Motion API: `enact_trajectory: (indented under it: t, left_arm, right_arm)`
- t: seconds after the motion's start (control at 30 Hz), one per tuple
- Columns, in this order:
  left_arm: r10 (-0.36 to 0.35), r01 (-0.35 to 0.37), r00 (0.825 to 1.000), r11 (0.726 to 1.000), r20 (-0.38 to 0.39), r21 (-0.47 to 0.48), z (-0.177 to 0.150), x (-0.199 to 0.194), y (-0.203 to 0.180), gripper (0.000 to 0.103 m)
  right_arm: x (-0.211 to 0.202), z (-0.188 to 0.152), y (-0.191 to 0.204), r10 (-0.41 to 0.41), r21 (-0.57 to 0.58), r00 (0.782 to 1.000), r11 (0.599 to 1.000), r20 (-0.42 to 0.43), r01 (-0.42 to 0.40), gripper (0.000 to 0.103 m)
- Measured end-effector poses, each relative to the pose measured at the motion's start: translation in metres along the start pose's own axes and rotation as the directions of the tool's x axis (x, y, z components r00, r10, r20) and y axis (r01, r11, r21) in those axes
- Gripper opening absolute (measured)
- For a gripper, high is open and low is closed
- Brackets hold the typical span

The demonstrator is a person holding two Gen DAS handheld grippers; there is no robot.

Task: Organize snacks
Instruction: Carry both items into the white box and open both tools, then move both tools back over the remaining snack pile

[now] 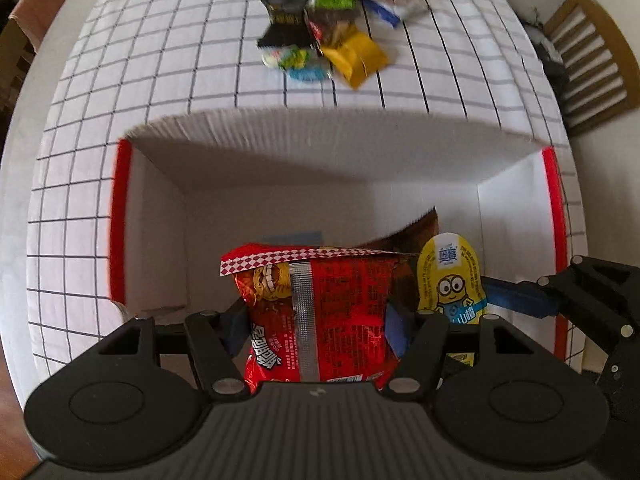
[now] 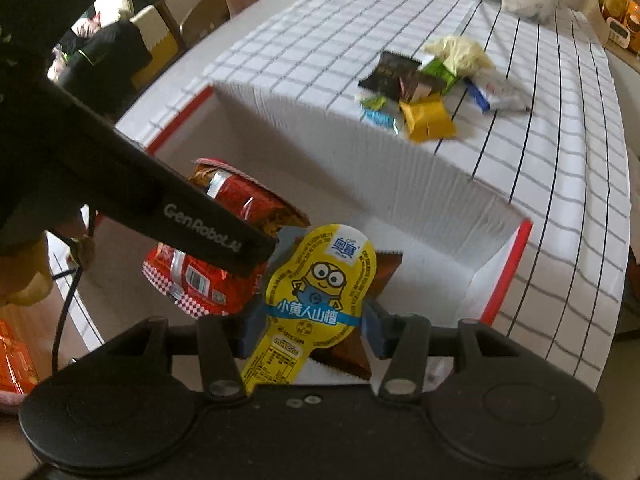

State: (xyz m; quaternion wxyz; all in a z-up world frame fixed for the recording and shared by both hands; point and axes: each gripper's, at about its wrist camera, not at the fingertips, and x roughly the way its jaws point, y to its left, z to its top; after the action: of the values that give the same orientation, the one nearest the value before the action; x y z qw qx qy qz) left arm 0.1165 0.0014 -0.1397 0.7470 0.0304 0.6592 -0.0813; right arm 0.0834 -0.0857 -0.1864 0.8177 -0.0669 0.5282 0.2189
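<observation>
The left gripper clamps a red crinkled foil snack bag over the open white cardboard box with red edges. Just beside it, the right gripper pinches a yellow peanut-shaped minion snack pack, also above the box. A brown packet lies inside. Behind the box, a pile of loose snack packets waits on the checked tablecloth.

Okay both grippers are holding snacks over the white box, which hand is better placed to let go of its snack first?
Probably the left. The left gripper holds the red packet over the box, with bare floor beneath. The right gripper holds the yellow Minion pack above a brown packet, crowded against the red packet.
</observation>
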Motion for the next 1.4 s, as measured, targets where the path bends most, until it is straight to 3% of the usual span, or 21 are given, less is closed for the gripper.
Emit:
enact_trajectory:
  t: [0.43, 0.83, 1.2, 1.3, 1.4]
  left_arm:
    - [-0.004, 0.004, 0.995, 1.0, -0.103, 0.002, -0.004, 0.029, -0.007, 0.066]
    - [-0.018, 0.019, 0.991, 1.0, -0.13, 0.006, -0.006, 0.03, -0.006, 0.068]
    - [-0.077, 0.075, 0.995, 0.997, -0.066, -0.025, -0.006, -0.001, 0.006, 0.071]
    - [-0.084, 0.084, 0.996, 0.996, -0.012, -0.033, -0.005, -0.018, 0.008, 0.073]
    - [-0.086, 0.087, 0.995, 0.995, 0.044, -0.039, -0.003, -0.033, 0.009, 0.075]
  right_arm:
    - [0.018, -0.02, 0.006, -0.014, 0.011, 0.999, 1.0, -0.051, 0.015, 0.051]
    - [0.017, -0.014, -0.001, 0.017, 0.053, 0.999, 0.998, -0.039, -0.015, 0.052]
    - [-0.009, -0.007, -0.01, 0.045, 0.089, 0.999, 0.995, 0.029, -0.048, 0.062]
    - [-0.021, -0.003, -0.014, 0.055, 0.099, 0.997, 0.993, 0.055, -0.06, 0.064]
    - [-0.034, 0.004, -0.019, 0.054, 0.104, 0.994, 0.993, 0.091, -0.063, 0.072]
